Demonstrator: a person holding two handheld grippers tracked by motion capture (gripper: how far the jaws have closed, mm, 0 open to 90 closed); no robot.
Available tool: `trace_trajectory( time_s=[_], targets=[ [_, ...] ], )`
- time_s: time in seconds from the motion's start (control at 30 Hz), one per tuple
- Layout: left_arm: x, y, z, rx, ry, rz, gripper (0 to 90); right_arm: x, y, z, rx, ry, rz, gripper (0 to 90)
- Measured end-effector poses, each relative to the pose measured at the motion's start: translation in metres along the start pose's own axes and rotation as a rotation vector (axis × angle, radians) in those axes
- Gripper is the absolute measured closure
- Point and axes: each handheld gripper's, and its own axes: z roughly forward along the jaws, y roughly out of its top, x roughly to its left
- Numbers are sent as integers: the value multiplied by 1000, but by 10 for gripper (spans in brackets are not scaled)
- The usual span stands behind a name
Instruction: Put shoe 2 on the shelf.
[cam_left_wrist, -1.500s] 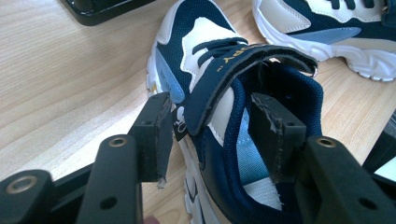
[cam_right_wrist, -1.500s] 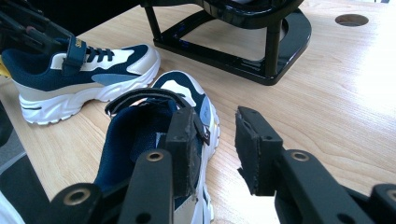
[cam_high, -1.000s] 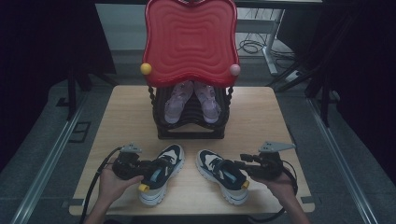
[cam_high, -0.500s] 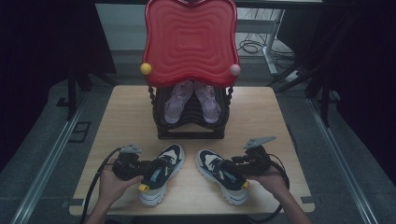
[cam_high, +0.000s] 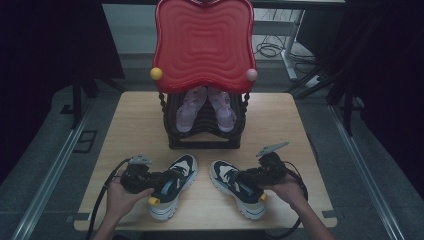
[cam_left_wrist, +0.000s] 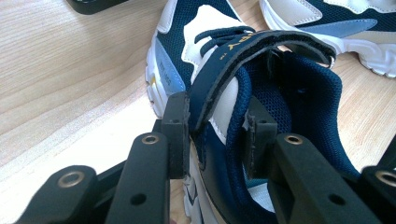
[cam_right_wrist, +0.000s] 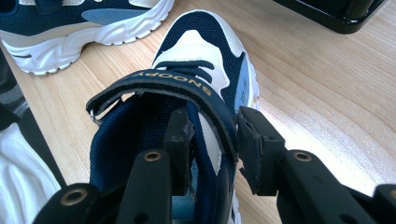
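On the light wooden table (cam_high: 130, 125) lie two navy-and-white sneakers with dark straps, side by side near the person's edge.

The left sneaker (cam_high: 172, 186) lies at about 7 o'clock on the table, its toe aimed at about 1 o'clock. The left gripper (cam_high: 159, 181) comes at it from 9 o'clock. In the left gripper view, the shoe's side wall and navy strap (cam_left_wrist: 243, 51) sit between the two black jaws — one jaw is outside the shoe, the other is inside its opening. The left jaws are closed on that side wall and hold it.

The right sneaker (cam_high: 237, 187) lies at about 5 o'clock on the table, its toe aimed at about 11 o'clock. The right gripper (cam_high: 247, 179) comes at it from 3 o'clock. In the right gripper view, one jaw is down inside the shoe and the other is outside, with the side wall and strap (cam_right_wrist: 163, 86) between them. These jaws have just been closing. The outer pad looks like it is against the strap — I cannot tell if it really presses.

At 12 o'clock on the table stands a black rack (cam_high: 205, 135) with a pair of pale pink shoes (cam_high: 205, 107) in it. A big wavy red plastic lid (cam_high: 204, 42) stands up above the rack.
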Motion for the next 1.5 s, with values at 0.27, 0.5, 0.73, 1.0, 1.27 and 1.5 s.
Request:
trace_trajectory(
  time_s=[0.27,0.5,0.73,1.0,1.27,1.5],
  targets=[
    [0,-1,0,-16,6,-4,692,4,-1,-1,-8,-40,-21,738],
    [2,-4,-1,-48,4,-17,713,-3,-11,-8,-88,-49,20,756],
    [6,-7,-9,-111,-4,-45,716,-7,-24,-19,-184,-56,53,758],
    [14,-12,-23,-211,-22,-101,717,-11,-40,-32,-331,-46,106,759],
    [25,-21,-38,-304,-43,-169,716,-16,-58,-41,-462,-32,166,761],
    [34,-27,-49,-368,-56,-210,716,-21,-72,-52,-556,-35,219,764]
  ],
)
